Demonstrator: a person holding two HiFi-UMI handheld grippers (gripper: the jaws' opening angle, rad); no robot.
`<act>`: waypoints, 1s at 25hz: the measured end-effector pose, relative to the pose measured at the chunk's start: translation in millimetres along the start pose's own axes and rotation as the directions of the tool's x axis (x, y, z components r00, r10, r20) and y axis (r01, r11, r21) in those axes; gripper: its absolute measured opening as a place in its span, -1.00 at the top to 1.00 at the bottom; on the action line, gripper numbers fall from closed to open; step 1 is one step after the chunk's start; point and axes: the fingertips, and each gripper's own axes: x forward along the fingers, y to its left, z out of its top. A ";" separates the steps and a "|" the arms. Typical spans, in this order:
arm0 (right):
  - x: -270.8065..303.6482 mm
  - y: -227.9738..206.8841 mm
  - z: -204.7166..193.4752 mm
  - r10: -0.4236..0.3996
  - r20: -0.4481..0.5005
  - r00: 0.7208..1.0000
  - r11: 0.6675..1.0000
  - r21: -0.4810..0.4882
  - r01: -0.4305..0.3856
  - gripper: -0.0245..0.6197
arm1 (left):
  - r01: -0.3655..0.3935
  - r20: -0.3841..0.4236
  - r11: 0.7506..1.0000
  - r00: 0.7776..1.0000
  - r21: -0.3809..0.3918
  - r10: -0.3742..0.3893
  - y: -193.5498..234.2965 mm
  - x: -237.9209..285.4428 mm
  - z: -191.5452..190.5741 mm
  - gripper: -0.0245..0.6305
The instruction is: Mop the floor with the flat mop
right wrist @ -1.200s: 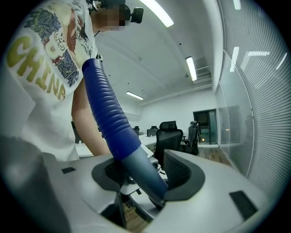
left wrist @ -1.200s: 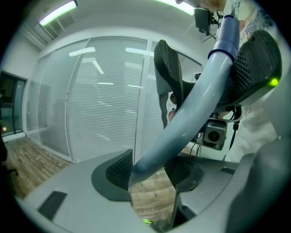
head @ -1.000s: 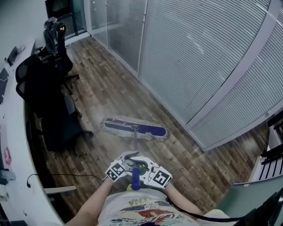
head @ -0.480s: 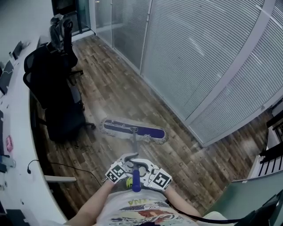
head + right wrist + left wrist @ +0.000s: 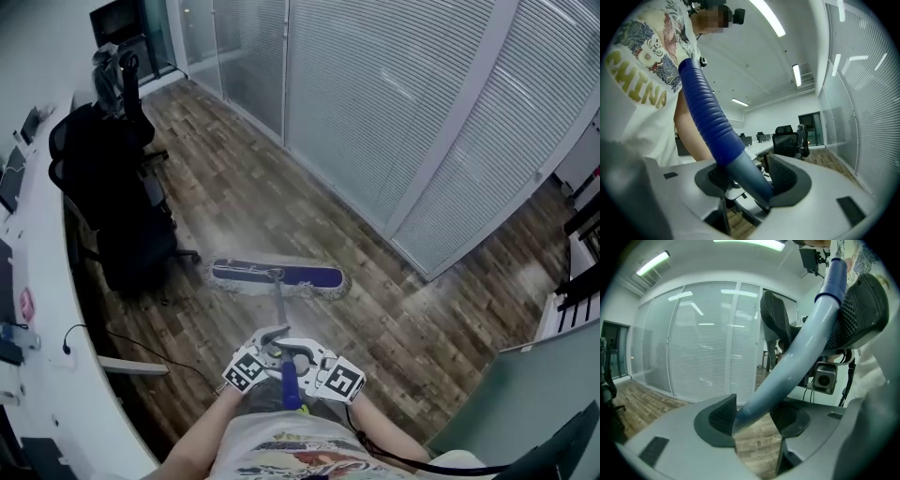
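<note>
The flat mop's blue head point(image 5: 277, 277) with a grey fringe lies flat on the wooden floor point(image 5: 244, 197), a short way ahead of me. Its thin pole point(image 5: 278, 305) runs back to a blue grip point(image 5: 291, 384) at my waist. Both grippers clamp this handle side by side, the left gripper point(image 5: 267, 345) on the left and the right gripper point(image 5: 305, 354) next to it. In the left gripper view the pale pole point(image 5: 797, 348) crosses between the left gripper's point(image 5: 754, 416) ribbed pads. In the right gripper view the ribbed blue grip point(image 5: 712, 126) sits between the right gripper's point(image 5: 747, 178) pads.
Black office chairs point(image 5: 122, 216) stand at the left beside a long white desk point(image 5: 37, 309). A dark cable point(image 5: 141, 349) trails on the floor by the desk. A glass wall with blinds point(image 5: 394, 112) runs along the right. A pale low partition point(image 5: 534, 394) is at the lower right.
The mop head has slid a little left over the floor and turned more square to me. The room has shifted in view as I moved along; both grips on the handle are unchanged.
</note>
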 end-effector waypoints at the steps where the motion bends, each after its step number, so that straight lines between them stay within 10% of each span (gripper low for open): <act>1: -9.2 13.0 -2.1 -0.002 -0.001 1.000 1.000 -0.001 0.002 0.27 | 0.001 -0.006 1.000 1.000 0.009 -0.001 -15.3 -0.7 -2.3 0.33; 10: -54.9 99.0 -14.1 -0.029 0.009 1.000 0.998 0.054 0.029 0.27 | 0.024 -0.042 0.999 0.999 0.040 -0.022 -112.2 -12.8 -26.3 0.33; 25: -45.3 99.5 -26.6 0.060 -0.009 0.998 0.996 0.067 -0.059 0.23 | 0.051 -0.051 0.993 0.998 0.111 -0.045 -105.4 -9.5 -40.0 0.35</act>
